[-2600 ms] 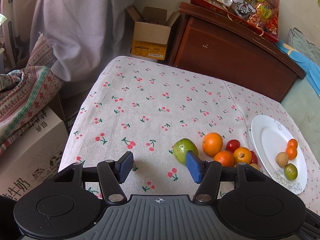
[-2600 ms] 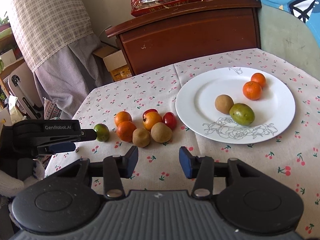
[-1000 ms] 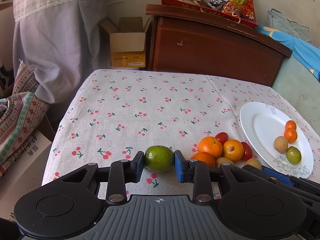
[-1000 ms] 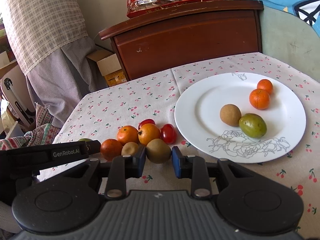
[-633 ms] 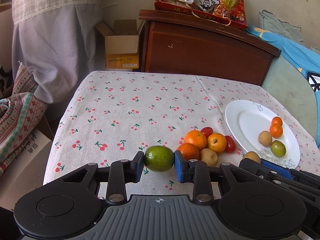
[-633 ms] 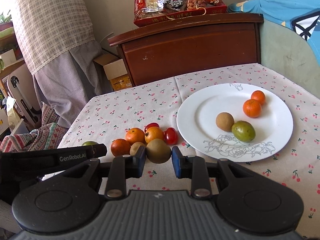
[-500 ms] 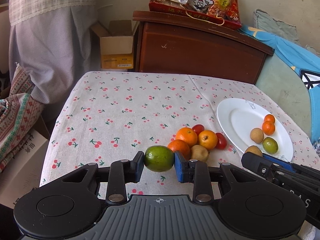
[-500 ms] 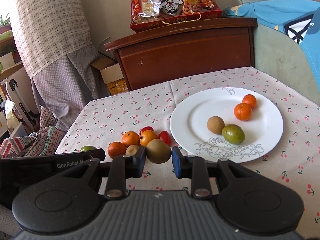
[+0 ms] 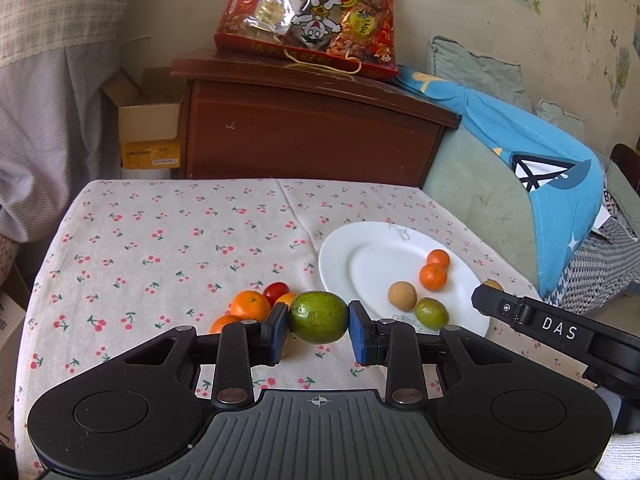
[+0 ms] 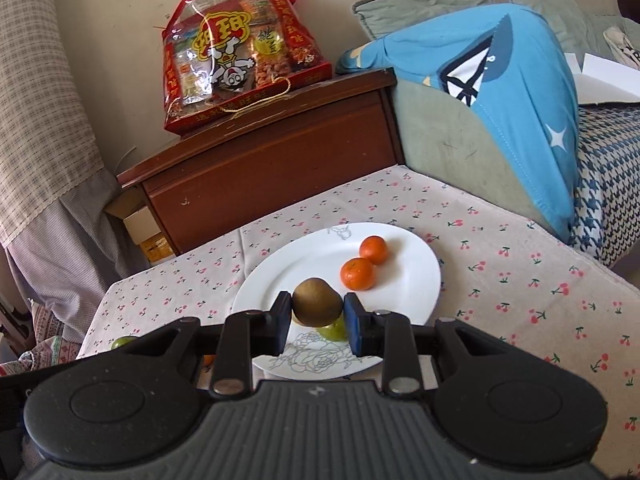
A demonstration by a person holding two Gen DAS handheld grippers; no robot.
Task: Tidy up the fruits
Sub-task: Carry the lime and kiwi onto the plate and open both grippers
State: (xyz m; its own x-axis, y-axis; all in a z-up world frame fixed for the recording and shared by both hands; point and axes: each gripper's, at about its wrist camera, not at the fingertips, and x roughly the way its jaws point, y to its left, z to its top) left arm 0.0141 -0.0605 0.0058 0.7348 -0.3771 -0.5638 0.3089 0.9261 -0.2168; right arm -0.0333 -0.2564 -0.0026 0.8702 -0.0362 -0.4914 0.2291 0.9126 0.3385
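Holding a green fruit (image 9: 318, 317) between the blue pads of my left gripper (image 9: 318, 326), I have it pinched on both sides and lifted clear of the cherry-print tablecloth (image 9: 168, 240). My right gripper (image 10: 317, 320) is clamped the same way on a brown fruit (image 10: 316, 301), which hangs above the near part of the white plate (image 10: 416, 280). Just past my left fingers, a small cluster remains on the cloth to the left of the plate: oranges (image 9: 251, 305) and a red cherry tomato (image 9: 275, 290), touching one another. On the plate lie a green fruit (image 9: 431, 313) at the near edge, a round tan fruit (image 9: 402, 293) just beside it, and two small oranges (image 10: 358, 274) farther in, side by side. Beyond the table stands a dark wooden cabinet (image 9: 312, 136) with a red snack bag (image 9: 316, 16) on top, and to the right a blue garment (image 10: 516, 92) drapes over a green seat.
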